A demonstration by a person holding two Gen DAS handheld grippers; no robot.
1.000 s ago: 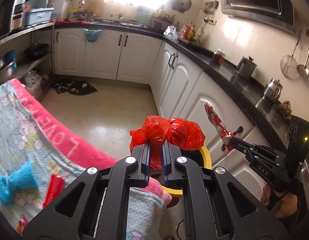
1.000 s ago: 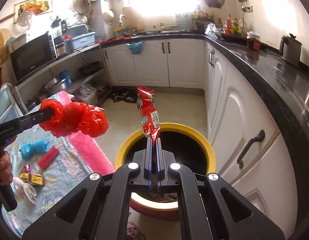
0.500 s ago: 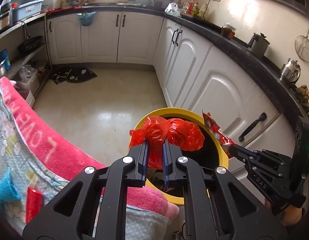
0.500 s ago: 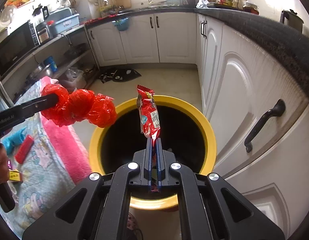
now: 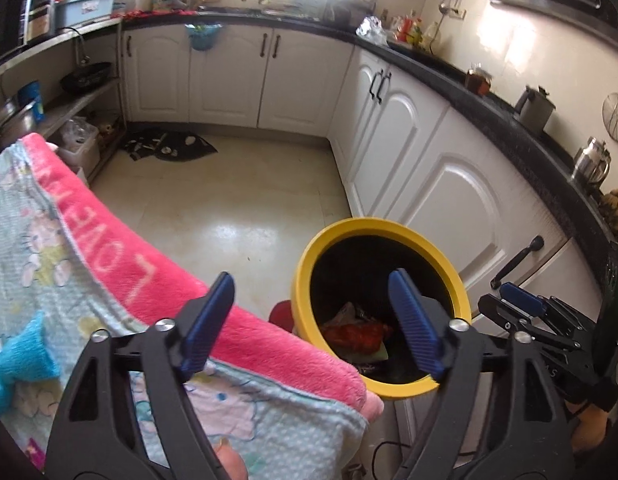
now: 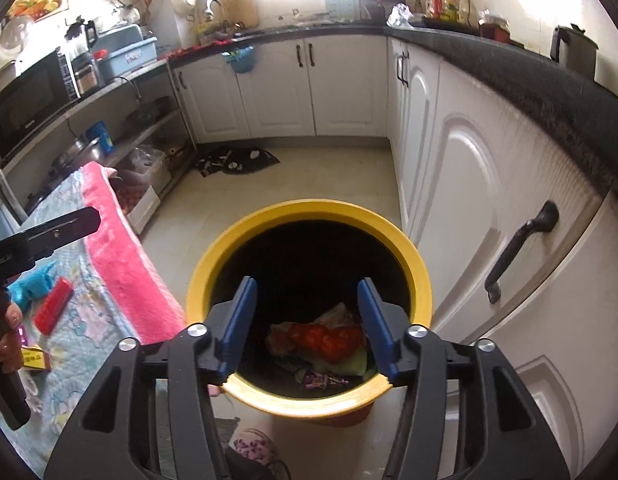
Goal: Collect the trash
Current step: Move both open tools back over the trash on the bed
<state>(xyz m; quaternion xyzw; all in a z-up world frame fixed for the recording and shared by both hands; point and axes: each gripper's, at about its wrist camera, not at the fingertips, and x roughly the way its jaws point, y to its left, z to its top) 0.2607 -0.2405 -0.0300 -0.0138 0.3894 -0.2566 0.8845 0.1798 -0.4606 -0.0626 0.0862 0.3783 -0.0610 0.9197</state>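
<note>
Already in the bin: red crumpled plastic [image 6: 329,338] lies at the bottom of the yellow-rimmed trash bin [image 6: 413,264], low centre of the right wrist view, on top of other wrappers and greenish scraps. Same red heap [image 5: 355,334] shows in the left wrist view, lower right of centre, inside the bin [image 5: 305,280].

Right gripper [image 6: 307,326] hangs over the bin mouth, jaws opening, blue pads apart, nothing between them. Left gripper [image 5: 315,322] sits partly over the bin's left rim, jaws opening wide, also empty.

Bin stands on the pale floor, close against the white cabinet door [image 6: 489,200] with the black handle.

Left of the bin, a pink-edged blanket [image 6: 121,248] covers a table. On it, at left edge of the right wrist view: a red flat piece [image 6: 53,310], a blue fuzzy item [image 6: 31,286], a small yellow box [image 6: 35,360]. Whether all three are trash, cannot tell.

Judgement: one drop-off is done with this load in the bin; the items on the blanket likely remain to be fetched. Task partway, not finished.
</note>
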